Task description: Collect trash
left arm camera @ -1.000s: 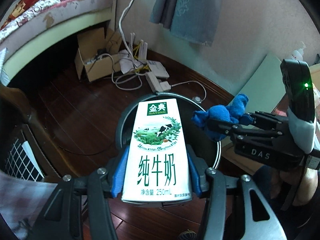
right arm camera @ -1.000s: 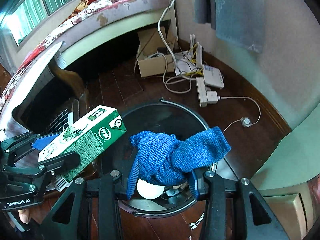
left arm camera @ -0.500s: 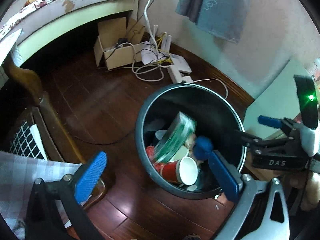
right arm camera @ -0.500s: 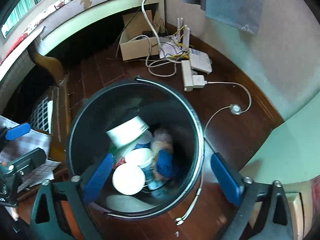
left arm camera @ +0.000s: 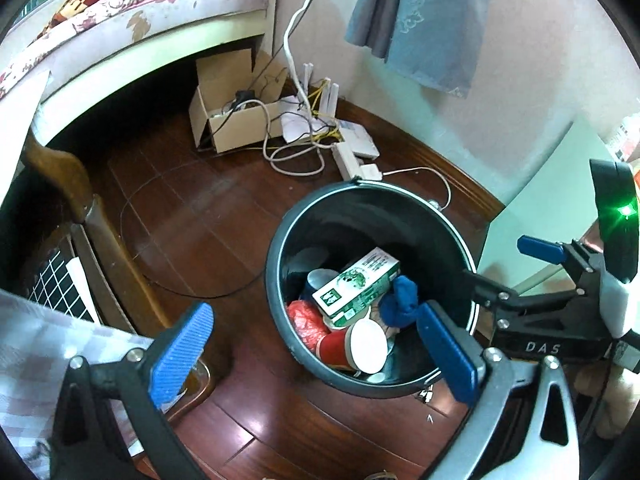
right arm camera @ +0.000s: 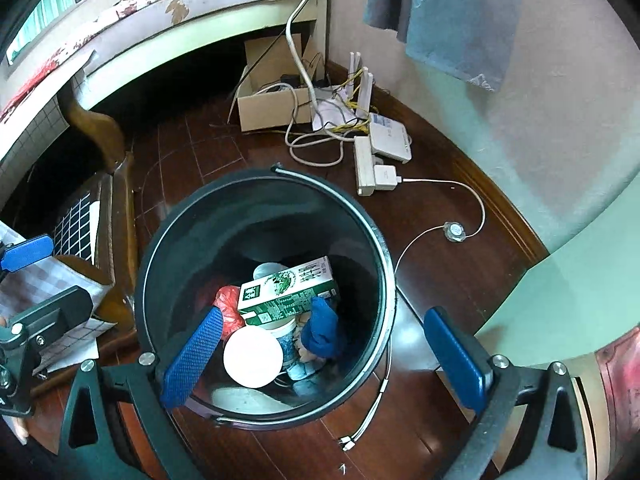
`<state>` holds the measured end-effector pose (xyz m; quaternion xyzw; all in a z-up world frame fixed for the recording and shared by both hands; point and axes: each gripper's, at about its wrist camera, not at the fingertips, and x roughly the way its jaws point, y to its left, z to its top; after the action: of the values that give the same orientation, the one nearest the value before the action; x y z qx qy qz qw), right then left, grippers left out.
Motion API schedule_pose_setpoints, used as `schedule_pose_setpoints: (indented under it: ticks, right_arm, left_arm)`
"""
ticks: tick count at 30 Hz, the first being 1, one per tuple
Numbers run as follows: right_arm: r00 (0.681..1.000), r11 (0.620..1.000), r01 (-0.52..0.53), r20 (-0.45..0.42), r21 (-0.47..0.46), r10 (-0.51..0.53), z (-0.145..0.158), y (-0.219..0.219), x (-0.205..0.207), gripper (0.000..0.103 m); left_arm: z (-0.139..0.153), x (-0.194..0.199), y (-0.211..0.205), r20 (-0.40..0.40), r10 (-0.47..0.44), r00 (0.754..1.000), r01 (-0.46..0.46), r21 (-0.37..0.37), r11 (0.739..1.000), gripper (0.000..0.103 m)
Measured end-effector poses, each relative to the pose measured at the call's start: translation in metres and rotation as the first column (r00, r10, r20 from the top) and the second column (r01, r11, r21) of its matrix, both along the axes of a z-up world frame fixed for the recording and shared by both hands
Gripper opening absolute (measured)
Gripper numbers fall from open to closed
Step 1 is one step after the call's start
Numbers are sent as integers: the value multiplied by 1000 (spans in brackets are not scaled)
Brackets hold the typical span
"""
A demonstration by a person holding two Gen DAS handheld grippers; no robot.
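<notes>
Both wrist views look steeply down from above at the floor and share the dark bin [left arm camera: 372,204] [right arm camera: 260,184] and the cardboard box [left arm camera: 240,136] [right arm camera: 272,110] beyond it. The left view sits further left, the right view almost directly over the bin.

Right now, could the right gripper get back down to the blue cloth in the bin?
Probably yes. The right gripper hangs over the bin, jaws wide and empty, and the blue cloth lies exposed on top beside the milk carton. Nothing covers it, though it sits deep inside.
</notes>
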<state>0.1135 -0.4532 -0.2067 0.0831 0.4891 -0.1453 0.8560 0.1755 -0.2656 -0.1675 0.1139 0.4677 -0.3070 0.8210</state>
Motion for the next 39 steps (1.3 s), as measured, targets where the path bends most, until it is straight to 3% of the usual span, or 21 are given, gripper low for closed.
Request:
schedule_pose_setpoints:
  ticks: [4,13,18,28,39]
  right_arm:
    - [1000,1000,19,15,-5,-19,10,0,-6,102]
    - [994,999,33,99,2,-33,54,4,-15,102]
    - [986,1000,-16,166,2,15,89,27,-16,102]
    - [958,988,-153,243,-26,155,138,93,-11,102]
    - [930,978,-199,301,-61,208,187,136,-29,102]
  left_arm:
    - [11,-3,-2,13,3,1000,-2,-8,1000,102]
    - [69,-10,10,129,35,991,-29,-49,998,102]
    - [95,-17,34,208,74,975,-64,-55,996,102]
    - [125,-20,87,275,188,943,-177,-64,982,102]
    - [161,-45,130,347,277,896,-265,-82,961,102]
